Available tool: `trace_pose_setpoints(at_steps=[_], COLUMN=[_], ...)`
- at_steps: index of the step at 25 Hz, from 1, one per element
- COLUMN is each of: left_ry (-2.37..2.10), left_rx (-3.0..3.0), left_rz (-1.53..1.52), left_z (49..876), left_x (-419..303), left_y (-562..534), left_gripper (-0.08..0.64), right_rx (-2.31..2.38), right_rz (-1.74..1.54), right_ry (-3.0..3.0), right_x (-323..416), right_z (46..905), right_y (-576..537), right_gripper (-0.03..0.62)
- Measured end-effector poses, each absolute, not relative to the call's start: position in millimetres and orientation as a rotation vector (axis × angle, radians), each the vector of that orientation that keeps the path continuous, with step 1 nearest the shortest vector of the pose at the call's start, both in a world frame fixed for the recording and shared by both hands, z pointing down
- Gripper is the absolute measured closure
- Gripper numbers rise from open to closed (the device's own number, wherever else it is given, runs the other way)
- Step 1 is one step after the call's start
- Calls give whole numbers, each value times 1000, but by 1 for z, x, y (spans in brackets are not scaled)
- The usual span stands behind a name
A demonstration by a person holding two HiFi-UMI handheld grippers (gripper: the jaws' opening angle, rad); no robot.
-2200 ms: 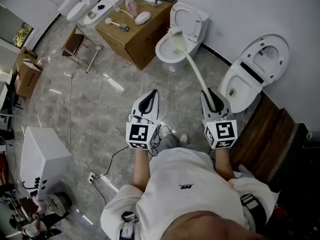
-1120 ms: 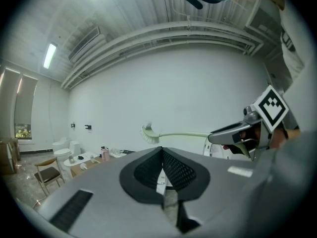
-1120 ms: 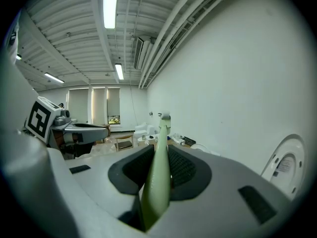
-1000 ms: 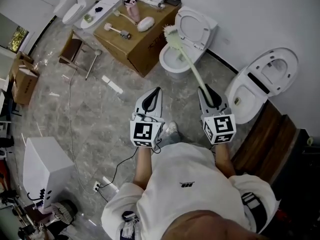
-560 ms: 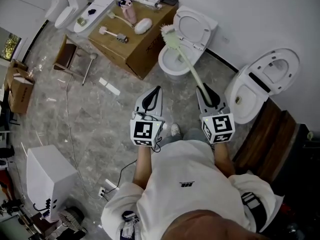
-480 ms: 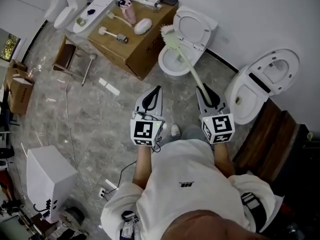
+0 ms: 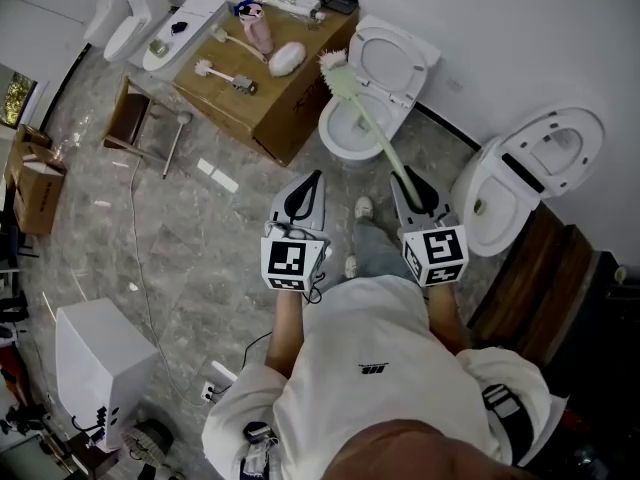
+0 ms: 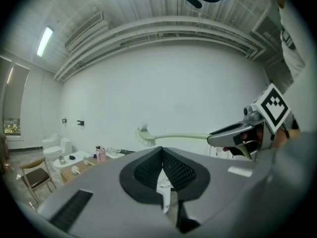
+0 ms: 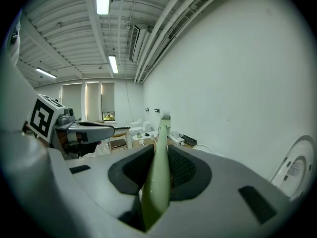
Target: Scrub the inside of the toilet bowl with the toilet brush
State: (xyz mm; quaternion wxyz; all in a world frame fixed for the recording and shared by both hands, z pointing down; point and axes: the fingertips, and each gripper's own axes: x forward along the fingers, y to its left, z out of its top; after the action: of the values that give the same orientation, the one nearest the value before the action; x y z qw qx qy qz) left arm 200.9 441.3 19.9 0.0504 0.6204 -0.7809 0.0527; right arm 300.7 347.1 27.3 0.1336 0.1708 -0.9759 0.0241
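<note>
Grey marble floor (image 7: 180,258), white wall (image 7: 520,38), toilet (image 7: 335,140)

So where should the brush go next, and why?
Probably tip the toilet brush downward so its bristles drop into the bowl of the open toilet. The right gripper is shut on the handle, but the bristle end is up in the air beside the bowl's rim, so it is not yet touching the inside that needs scrubbing.

Cardboard box (image 7: 262,80) stands just beside toilet bowl (image 7: 327,138).
</note>
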Motion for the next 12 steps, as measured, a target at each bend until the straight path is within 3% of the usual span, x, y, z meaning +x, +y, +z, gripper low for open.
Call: trace_pose_setpoints(at_steps=[12], left_ry=[-2361], left_rx=[1861], left_rz=[177], left_z=[32], left_x=[135], left_y=[379], left_gripper=[549], right_rx=[468], right_rz=[94], right_ry=[-2813], right_x=[234], right_z=[39], right_y=[285], right_gripper=[511])
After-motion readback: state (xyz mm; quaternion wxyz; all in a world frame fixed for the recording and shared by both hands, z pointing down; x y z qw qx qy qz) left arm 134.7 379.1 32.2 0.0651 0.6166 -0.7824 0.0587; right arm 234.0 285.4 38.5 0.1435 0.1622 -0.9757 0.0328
